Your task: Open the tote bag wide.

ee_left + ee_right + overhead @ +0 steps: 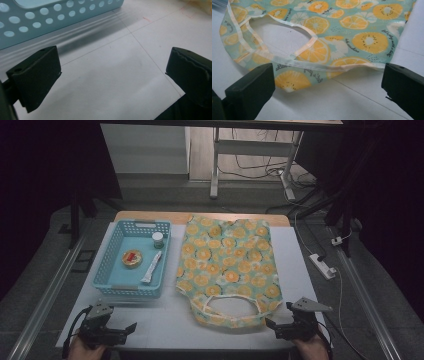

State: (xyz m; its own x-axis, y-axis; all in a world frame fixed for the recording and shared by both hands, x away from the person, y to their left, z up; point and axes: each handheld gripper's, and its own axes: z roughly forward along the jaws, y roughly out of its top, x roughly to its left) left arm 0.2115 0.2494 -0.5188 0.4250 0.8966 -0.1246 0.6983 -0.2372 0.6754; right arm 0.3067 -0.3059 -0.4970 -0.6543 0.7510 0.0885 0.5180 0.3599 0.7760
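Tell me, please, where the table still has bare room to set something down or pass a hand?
Free: the white table strip between the blue basket and the left claw, and the strip right of the orange-print bib. Crowded: the basket floor, with a round tin, a tube and a small jar.

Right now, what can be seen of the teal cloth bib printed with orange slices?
The teal cloth bib printed with orange slices lies spread flat on the white table sheet, right of the blue perforated plastic basket. It looks like thin fabric with pale trim along its edges. Its neck loop lies at the near end, just ahead of the open right gripper, whose jaws do not touch it. Small script runs between the fruit.
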